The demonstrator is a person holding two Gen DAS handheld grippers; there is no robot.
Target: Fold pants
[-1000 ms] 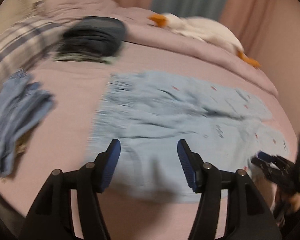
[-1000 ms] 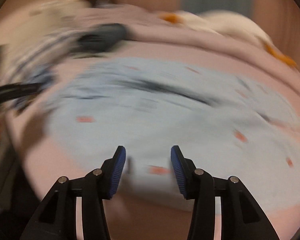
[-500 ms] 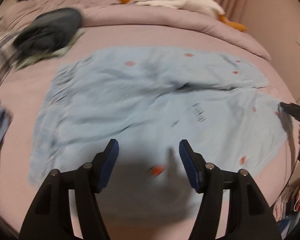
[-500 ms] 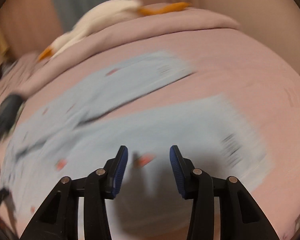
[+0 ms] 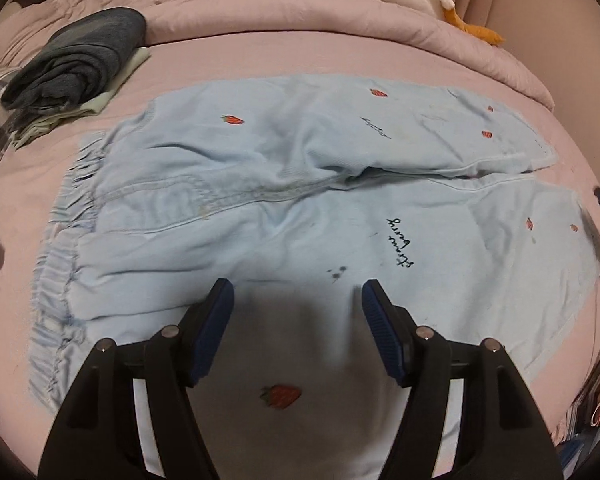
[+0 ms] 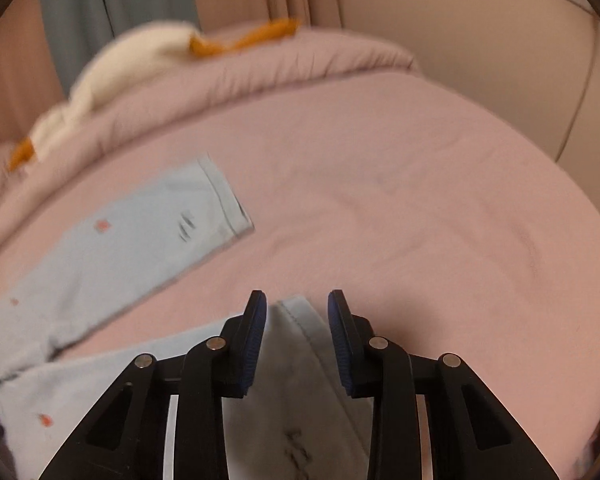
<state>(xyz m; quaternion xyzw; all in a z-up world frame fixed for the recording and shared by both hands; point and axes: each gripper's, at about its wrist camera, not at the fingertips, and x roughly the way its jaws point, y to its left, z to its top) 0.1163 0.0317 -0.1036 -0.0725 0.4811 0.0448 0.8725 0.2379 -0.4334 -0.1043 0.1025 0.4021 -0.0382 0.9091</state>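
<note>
As laid flat on the pink bed [image 5: 228, 52], pants [image 5: 292, 208] run w/ long axis left-right in left wrist view: elastic waistband at left, both leg hems at right. Left gripper [image 5: 298, 308] hovers over near leg's thigh, jaws wide and opening, fabric below them, nothing pinched. Right gripper [image 6: 296, 320] sits at near leg's hem, jaws closing w/ hem edge between the pads; contact can't be told. Right wrist view blurry, waistband cut off there. Folded dark clothes [image 5: 80, 60] far left.

wrist views (fisheye), down, sharing pants [image 5: 300, 184]
</note>
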